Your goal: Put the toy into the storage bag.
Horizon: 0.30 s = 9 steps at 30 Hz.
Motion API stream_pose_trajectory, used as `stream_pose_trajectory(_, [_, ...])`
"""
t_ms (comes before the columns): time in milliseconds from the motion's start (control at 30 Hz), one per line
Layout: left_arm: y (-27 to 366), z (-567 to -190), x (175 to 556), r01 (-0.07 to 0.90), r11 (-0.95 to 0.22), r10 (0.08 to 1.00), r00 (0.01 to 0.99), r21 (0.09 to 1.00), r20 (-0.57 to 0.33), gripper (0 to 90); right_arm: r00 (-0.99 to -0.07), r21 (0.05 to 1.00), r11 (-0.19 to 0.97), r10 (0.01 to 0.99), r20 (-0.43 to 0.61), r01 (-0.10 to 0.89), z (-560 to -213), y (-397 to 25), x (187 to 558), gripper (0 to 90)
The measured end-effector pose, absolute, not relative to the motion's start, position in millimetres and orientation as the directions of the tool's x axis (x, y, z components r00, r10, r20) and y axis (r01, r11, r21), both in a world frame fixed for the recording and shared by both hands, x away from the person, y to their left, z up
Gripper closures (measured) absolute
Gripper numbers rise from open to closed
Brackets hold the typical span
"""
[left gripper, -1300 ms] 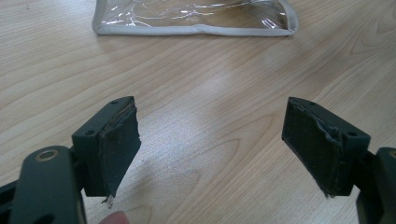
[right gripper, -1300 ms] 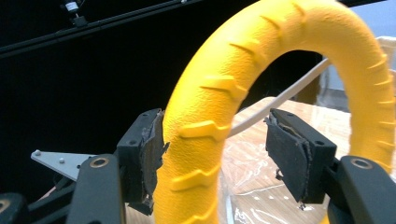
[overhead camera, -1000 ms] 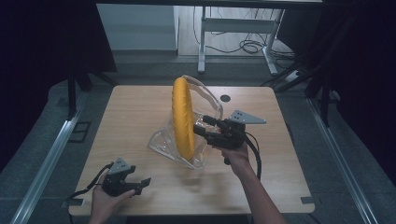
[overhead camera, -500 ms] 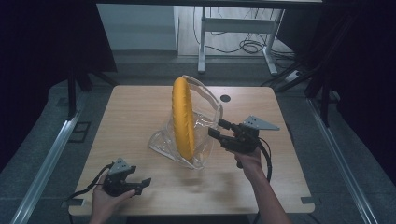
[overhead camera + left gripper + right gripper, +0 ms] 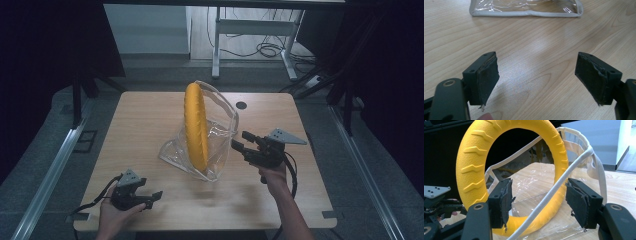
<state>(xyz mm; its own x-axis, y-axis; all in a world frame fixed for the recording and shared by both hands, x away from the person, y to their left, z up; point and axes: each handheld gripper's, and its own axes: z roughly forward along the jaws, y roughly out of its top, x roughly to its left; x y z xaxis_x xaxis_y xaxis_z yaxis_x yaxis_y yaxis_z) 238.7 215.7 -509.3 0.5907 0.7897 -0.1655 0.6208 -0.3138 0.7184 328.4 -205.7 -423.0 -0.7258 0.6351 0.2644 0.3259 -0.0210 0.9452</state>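
High view: yellow ring [image 5: 196, 125] standing on edge near the middle of the counter [image 5: 150, 115], sitting inside a clear bag [image 5: 212, 145] with white trim, top of ring rising above the bag mouth.
Right tool [image 5: 243, 145] hovering just beside the bag's right side, apart from it, jaws spread, gripping nothing; grey three-cornered plate on top, cable trailing back along the forearm.
Left tool [image 5: 150, 199] resting low at the near left corner of the counter, well apart from bag and ring, held in a hand [image 5: 114, 215].
Right gripper view: ring [image 5: 479, 170] standing upright beyond the spread jaws, white bag strap [image 5: 554, 187] running slantwise between them, touching neither pad.
Left gripper view: jaws spread wide over bare counter [image 5: 536, 62], holding nothing; flat trimmed edge of the bag [image 5: 524, 10] lying farther off at the top.
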Motion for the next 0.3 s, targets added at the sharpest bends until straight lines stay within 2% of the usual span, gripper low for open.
stream_pose_trajectory(300, [216.6, -508.8, 238.5, 0.618, -0.317, 0.790, 0.592, 0.719, -0.161, 18.7, -0.730, 0.945, -0.014, 0.632, 0.261, 0.326, -423.9, -203.7, 328.8, 37.5])
